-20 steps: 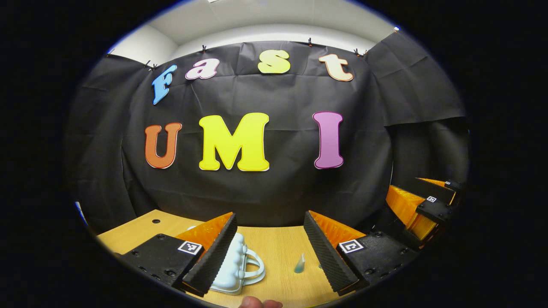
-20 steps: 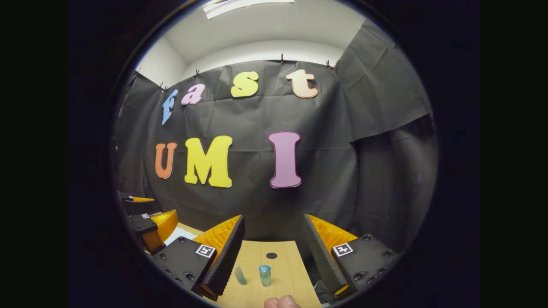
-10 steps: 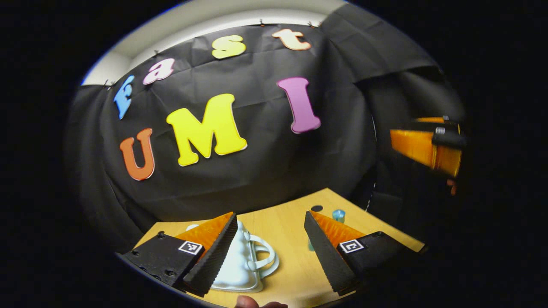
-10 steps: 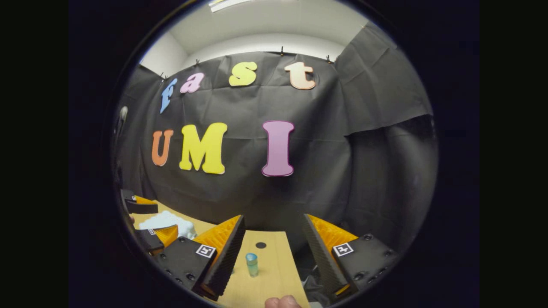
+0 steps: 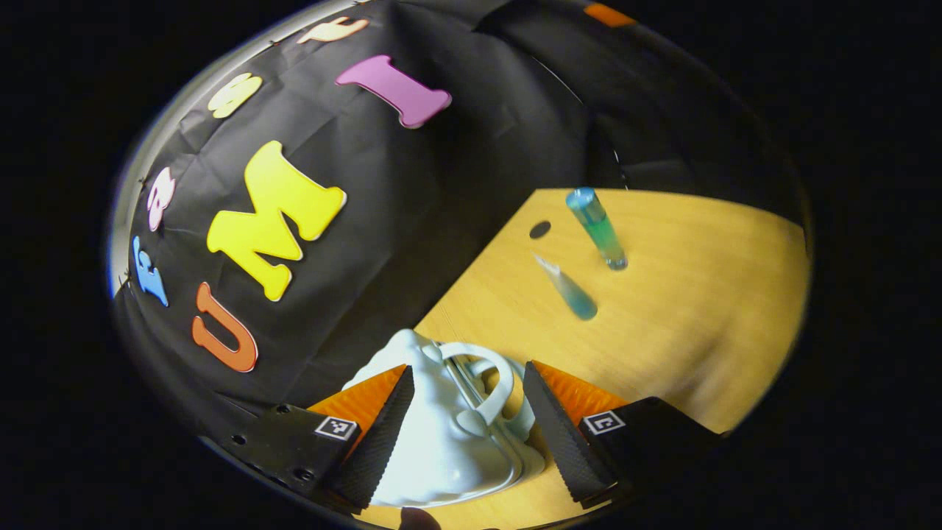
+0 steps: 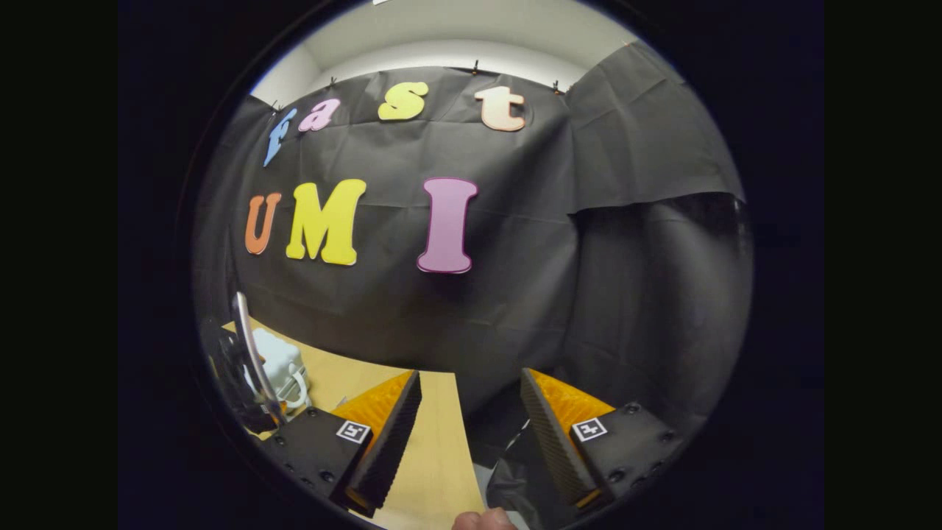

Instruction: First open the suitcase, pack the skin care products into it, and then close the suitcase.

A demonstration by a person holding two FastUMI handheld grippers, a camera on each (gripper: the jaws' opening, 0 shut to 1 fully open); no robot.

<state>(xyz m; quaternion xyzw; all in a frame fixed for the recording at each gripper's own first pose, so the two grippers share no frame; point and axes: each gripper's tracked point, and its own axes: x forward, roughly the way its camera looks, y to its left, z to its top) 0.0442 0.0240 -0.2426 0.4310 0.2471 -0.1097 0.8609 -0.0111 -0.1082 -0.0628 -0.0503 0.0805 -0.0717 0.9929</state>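
**Hovering over the little white suitcase**

Leaning in from above, the left tool [image 5: 464, 419] hangs with its two ribbed fingers spread wide, released and gripping nothing. Between them, at the bottom centre of the left gripper view, sits the white suitcase [image 5: 441, 434], lid down, its looped handle [image 5: 489, 375] turned toward the right finger. I cannot tell whether either finger touches the shell.

Further up the wooden tabletop [image 5: 699, 309], in the upper right of that view, stand the skin care products: a tall blue-green bottle [image 5: 597, 228] with a blue cap, and just beside it toward the centre a smaller clear-tipped tube [image 5: 567, 288]. Both are well apart from the suitcase. A dark round hole [image 5: 539, 230] marks the tabletop near the bottle.

The right tool [image 6: 467, 434] is likewise released, fingers parted over the tabletop's edge at the bottom centre of the right gripper view, with nothing between them. At the lower left of that view the suitcase [image 6: 278, 361] shows again, partly behind the other tool's dark body. A fingertip [image 6: 482, 520] peeks in at the bottom edge.
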